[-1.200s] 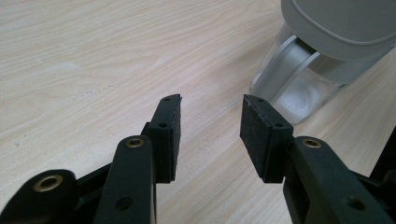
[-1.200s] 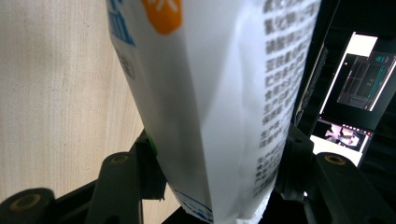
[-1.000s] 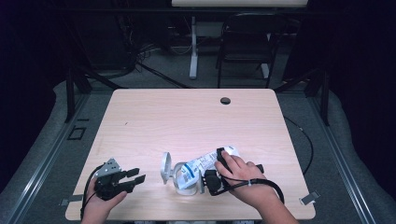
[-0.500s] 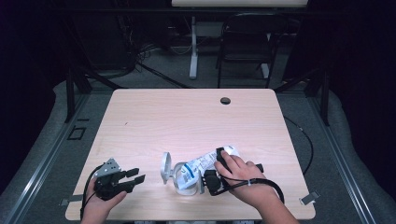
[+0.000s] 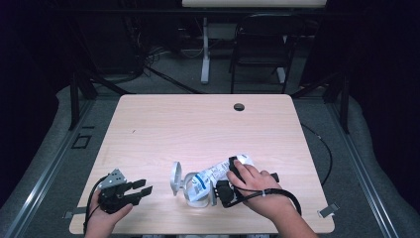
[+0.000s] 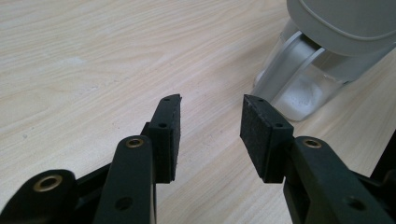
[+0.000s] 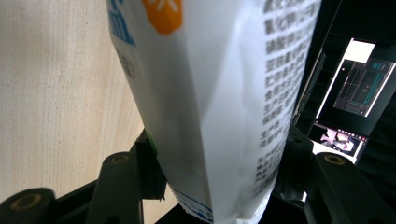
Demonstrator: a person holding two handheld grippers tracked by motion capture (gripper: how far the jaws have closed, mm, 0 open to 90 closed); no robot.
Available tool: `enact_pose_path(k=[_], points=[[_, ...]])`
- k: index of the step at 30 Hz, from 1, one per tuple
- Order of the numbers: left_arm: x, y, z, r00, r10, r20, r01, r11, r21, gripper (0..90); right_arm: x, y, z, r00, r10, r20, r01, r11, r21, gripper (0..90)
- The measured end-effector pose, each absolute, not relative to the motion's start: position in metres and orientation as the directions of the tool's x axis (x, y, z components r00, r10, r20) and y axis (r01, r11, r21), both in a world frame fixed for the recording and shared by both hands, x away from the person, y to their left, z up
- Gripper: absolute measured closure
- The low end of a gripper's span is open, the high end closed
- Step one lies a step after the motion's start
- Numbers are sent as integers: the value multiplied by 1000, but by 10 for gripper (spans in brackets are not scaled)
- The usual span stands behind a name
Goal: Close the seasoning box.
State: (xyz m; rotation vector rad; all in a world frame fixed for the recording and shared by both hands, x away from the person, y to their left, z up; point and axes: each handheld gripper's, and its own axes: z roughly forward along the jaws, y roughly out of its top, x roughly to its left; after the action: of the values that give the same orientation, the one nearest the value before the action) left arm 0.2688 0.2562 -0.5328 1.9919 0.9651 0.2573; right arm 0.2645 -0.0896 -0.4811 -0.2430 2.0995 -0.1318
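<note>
A white printed bag (image 5: 216, 173) lies tilted near the table's front edge, its end over a clear container (image 5: 194, 188) whose grey lid (image 5: 176, 176) stands open. My right gripper (image 5: 227, 177) is shut on the bag, held by a hand. In the right gripper view the bag (image 7: 215, 93) fills the gap between both jaws of the right gripper (image 7: 219, 158). My left gripper (image 5: 143, 187) rests at the front left, open and empty, pointing toward the container. The left gripper view has the left gripper (image 6: 210, 107) with bare pads, and the container (image 6: 299, 88) and its lid (image 6: 345, 18) just beyond.
The wooden table (image 5: 198, 129) has a round cable hole (image 5: 239, 106) near its far edge. A chair (image 5: 257, 49) and a white stand (image 5: 205, 49) are on the floor behind. A cable (image 5: 324, 148) hangs off the table's right side. A monitor (image 7: 355, 88) glows past the bag.
</note>
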Motion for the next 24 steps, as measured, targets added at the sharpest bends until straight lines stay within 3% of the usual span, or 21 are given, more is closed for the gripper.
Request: enact_pose_path(k=[24], points=[[268,257,-533,677,716,-171,535,-318,783,584,261,-87,-479,-481,-244,-842,-143,969,-199,489]])
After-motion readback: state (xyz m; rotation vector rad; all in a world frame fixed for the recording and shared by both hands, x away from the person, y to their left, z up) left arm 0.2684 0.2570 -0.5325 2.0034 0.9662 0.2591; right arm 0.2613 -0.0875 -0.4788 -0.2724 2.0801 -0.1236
